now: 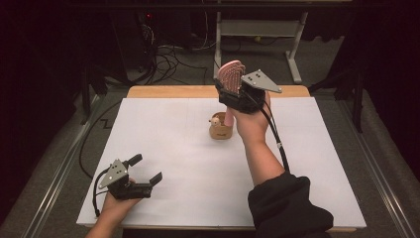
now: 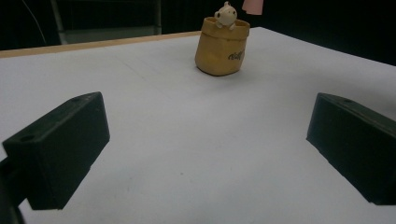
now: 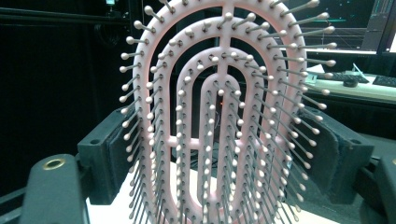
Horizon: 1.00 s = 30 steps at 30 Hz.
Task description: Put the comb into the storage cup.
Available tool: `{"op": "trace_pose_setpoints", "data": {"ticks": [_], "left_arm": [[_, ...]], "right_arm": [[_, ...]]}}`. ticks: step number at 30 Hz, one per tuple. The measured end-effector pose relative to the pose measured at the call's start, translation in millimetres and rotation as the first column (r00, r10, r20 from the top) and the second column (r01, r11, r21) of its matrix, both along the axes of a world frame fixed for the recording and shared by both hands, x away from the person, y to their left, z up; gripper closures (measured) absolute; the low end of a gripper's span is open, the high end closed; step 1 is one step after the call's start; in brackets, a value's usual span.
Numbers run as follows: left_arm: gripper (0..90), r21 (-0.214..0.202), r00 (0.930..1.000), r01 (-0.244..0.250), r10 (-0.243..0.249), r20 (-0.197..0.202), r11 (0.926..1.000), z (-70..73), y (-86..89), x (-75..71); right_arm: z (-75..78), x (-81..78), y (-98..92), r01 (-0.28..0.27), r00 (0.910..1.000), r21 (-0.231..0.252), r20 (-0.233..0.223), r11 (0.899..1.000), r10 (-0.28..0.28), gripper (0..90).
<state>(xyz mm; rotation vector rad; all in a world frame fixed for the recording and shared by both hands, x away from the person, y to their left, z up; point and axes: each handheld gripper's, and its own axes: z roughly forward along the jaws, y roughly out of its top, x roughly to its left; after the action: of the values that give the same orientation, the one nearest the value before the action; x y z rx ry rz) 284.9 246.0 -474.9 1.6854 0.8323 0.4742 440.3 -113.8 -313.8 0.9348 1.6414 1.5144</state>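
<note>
Jaws of the right gripper (image 3: 219, 158) pinching a pink hairbrush (image 3: 224, 112) by its two edges, one black pad against each side of the oval head. Seen head-on in the right gripper view: concentric pink loops, rows of pale ball-tipped bristles pointing toward the camera, the head standing upright through the middle of the frame. In the high view, the same right gripper (image 1: 233, 87) raised in the upper middle of the frame, just over the far edge of the desk (image 1: 163, 148), with the hairbrush (image 1: 230, 75) sticking up above the black body, the grey three-cornered plate to its right and a cable trailing down along the forearm and dark sleeve toward the lower right. Just below and left of that hand, a small tan pouch-shaped holder (image 1: 220, 130) standing on the white desk top, a little pale figure (image 1: 215, 120) peeking over its rim; apart from the brush. Jaws of the left gripper (image 1: 148, 168) spread wide with nothing between them, low in the lower left of the high view, near the close edge of the desk. In the left gripper view, the two black jaws wide apart at the lower left and right of the frame, bare white desk between them, the tan holder (image 2: 222, 49) with its figure (image 2: 226, 15) upright in the upper middle, well beyond the jaws.
</note>
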Motion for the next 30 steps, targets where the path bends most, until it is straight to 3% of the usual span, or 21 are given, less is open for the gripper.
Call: {"op": "trace_pose_setpoints", "data": {"ticks": [12,30], "left_arm": [[0.0,-0.007,1.0,-0.002,0.002,-0.002,1.0,0.0,1.2,-0.7],[0.0,-0.013,1.0,-0.005,0.005,-0.003,0.9999,0.0,2.5,-1.5]], "right_arm": [[-6.1,13.0,4.6,0.019,0.9998,-0.001,-0.006,1.0,-0.019,20.2],[-24.1,25.6,9.5,0.033,0.9981,-0.006,-0.053,0.999,-0.033,20.2]]}}
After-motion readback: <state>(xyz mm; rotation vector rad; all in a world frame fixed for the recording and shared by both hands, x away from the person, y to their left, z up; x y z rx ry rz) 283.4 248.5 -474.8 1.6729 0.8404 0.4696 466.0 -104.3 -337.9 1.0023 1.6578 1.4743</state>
